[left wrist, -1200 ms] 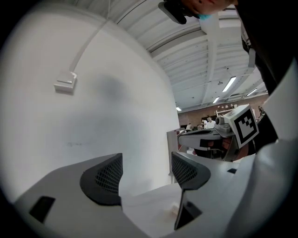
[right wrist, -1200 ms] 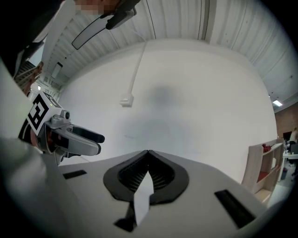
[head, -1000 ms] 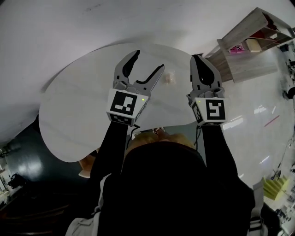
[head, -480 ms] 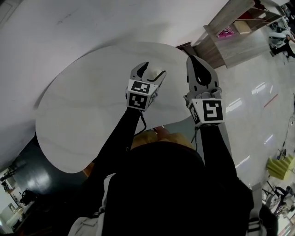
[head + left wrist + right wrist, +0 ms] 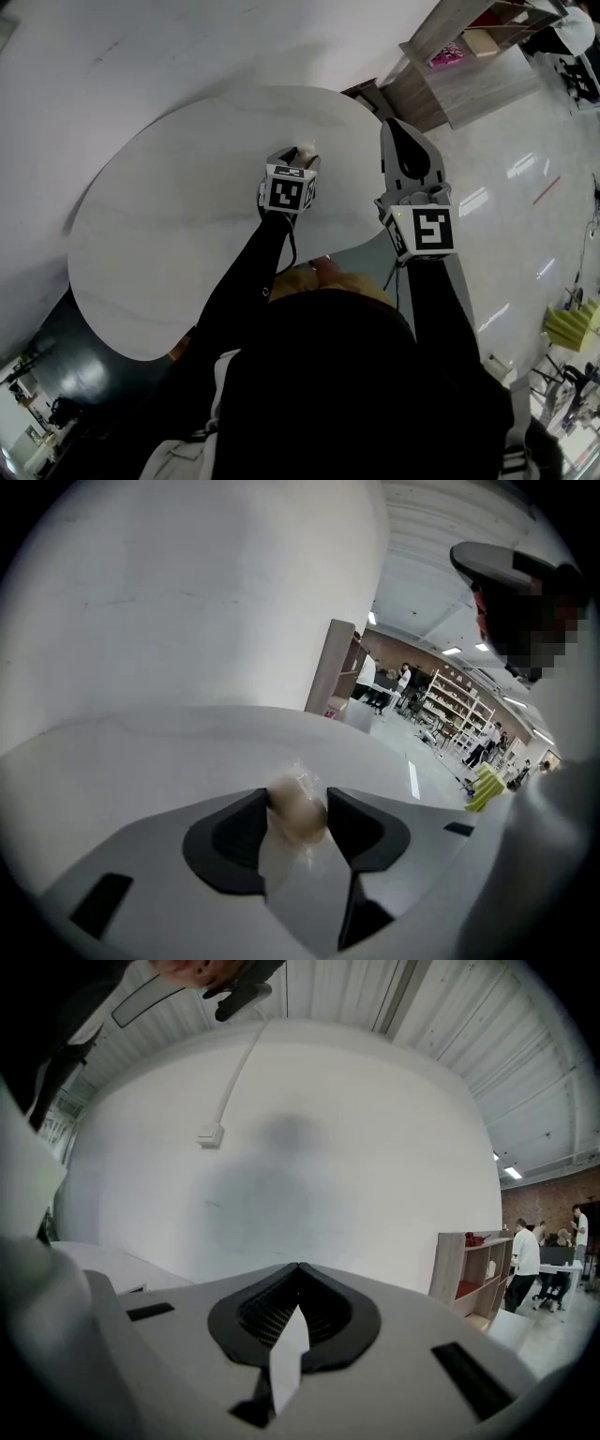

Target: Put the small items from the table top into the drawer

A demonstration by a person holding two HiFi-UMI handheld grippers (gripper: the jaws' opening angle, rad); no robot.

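Entry 1, table (image 5: 159,225): white, rounded top; I see only one small item on it.

Entry 2, right gripper (image 5: 397,127): at 3 o'clock of the left one, over the table's edge, jaws pressed together on nothing.

Entry 3, left gripper (image 5: 296,159): tilted down onto the top; jaws have just been closing and now pinch entry 4.

Entry 4, wrapped sweet (image 5: 298,810): tan, in clear film, resting toward 2 o'clock of the table's middle.

Progress, my judgement: early. The sweet is grasped but not lifted, no drawer is in view, and carrying and dropping it in are left.

Head-high, steeply downward; table (image 5: 169,244) shared
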